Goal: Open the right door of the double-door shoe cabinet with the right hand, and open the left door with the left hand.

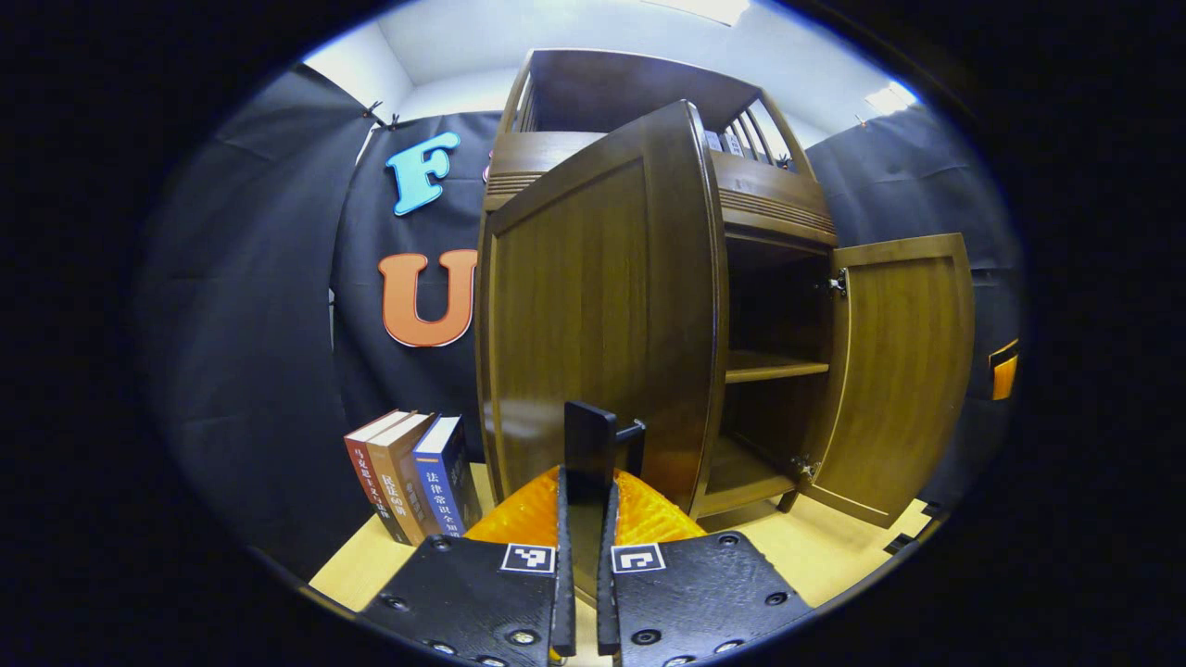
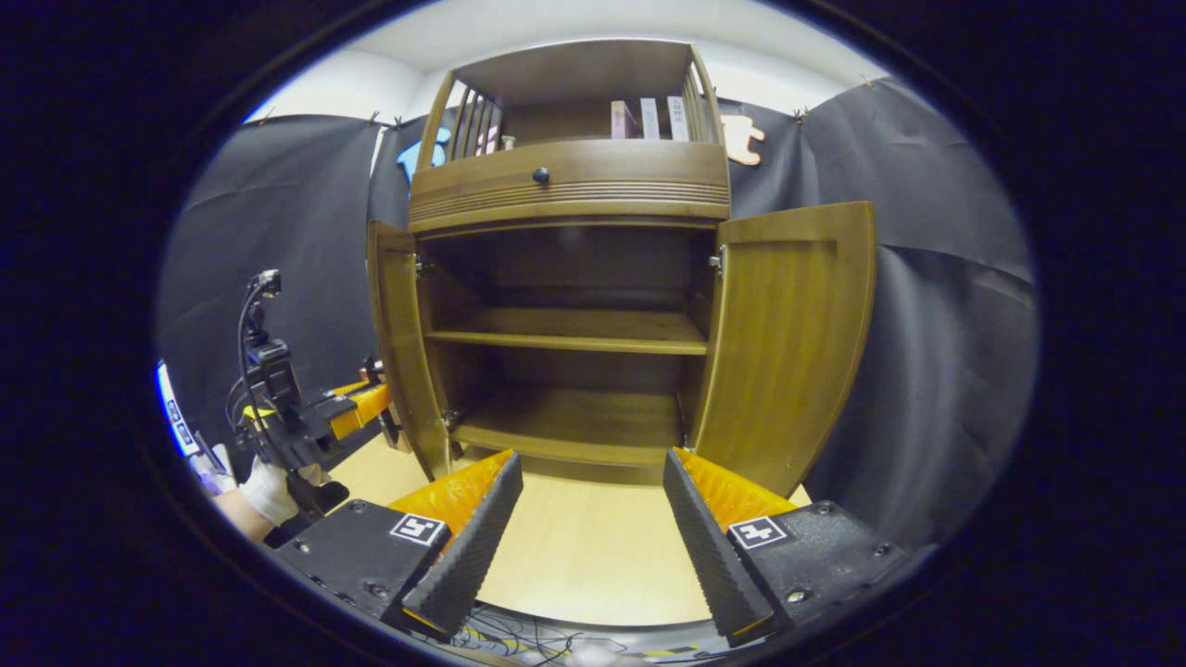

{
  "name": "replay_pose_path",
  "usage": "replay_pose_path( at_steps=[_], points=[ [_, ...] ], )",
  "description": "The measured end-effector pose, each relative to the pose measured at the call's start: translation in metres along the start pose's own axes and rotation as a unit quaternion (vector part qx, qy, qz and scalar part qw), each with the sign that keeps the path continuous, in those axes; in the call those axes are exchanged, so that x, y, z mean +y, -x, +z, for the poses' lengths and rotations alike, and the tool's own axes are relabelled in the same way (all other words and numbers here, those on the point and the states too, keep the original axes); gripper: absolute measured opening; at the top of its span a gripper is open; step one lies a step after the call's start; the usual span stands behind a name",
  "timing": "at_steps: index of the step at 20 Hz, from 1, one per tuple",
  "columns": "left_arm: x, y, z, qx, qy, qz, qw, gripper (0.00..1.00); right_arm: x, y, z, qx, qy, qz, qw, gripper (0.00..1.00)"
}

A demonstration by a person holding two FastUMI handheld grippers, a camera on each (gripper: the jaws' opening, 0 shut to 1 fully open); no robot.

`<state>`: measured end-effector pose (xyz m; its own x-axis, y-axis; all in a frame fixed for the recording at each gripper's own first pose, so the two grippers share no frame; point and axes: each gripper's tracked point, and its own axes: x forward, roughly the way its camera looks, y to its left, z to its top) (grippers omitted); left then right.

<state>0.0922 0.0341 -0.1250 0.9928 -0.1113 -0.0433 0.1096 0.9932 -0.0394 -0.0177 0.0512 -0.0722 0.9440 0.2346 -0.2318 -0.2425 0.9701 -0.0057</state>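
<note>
The brown wooden shoe cabinet (image 2: 567,176) stands with both doors swung open, baring two empty shelves. Its left door (image 1: 574,315) fills the middle of the left gripper view. My left gripper (image 1: 587,482) is shut on that door's dark upright handle (image 1: 589,435). The right door (image 1: 903,371) hangs wide open at the right. In the right gripper view the left door (image 2: 398,343) and right door (image 2: 788,343) flank the opening. My right gripper (image 2: 593,472) stands open low in front of the cabinet, holding nothing. The left gripper (image 2: 366,408) and a gloved hand (image 2: 269,491) sit beside the left door.
Three books (image 1: 412,482) lean on the light wooden surface (image 2: 574,547) left of the cabinet. More books (image 2: 649,119) stand on the cabinet's top shelf, above a drawer with a dark knob (image 2: 540,174). Cables (image 2: 519,639) lie at the near edge. Black cloth walls surround the booth.
</note>
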Motion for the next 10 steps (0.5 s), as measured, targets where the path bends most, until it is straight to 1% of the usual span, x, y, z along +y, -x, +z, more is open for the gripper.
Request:
replay_pose_path(
  at_steps=[1, 2, 3, 10],
  points=[
    [0.004, 0.002, 0.0, -0.001, 0.001, 0.002, 1.0, 0.17, 0.003, 0.0, -0.001, 0.001, 0.0, 0.002, 1.0, 0.96],
    [0.011, 0.005, -0.002, 0.004, 0.003, 0.011, 1.0, 0.17, 0.005, -0.001, 0.0, 0.001, 0.0, 0.005, 1.0, 0.96],
    [0.016, 0.008, 0.001, -0.001, 0.003, 0.012, 1.0, 0.02, 0.008, -0.001, 0.0, 0.0, 0.0, 0.007, 1.0, 0.96],
    [0.058, 0.024, -0.002, -0.005, 0.003, 0.014, 1.0, 0.02, 0.024, -0.005, 0.002, -0.002, 0.003, 0.022, 1.0, 0.96]
  ],
)
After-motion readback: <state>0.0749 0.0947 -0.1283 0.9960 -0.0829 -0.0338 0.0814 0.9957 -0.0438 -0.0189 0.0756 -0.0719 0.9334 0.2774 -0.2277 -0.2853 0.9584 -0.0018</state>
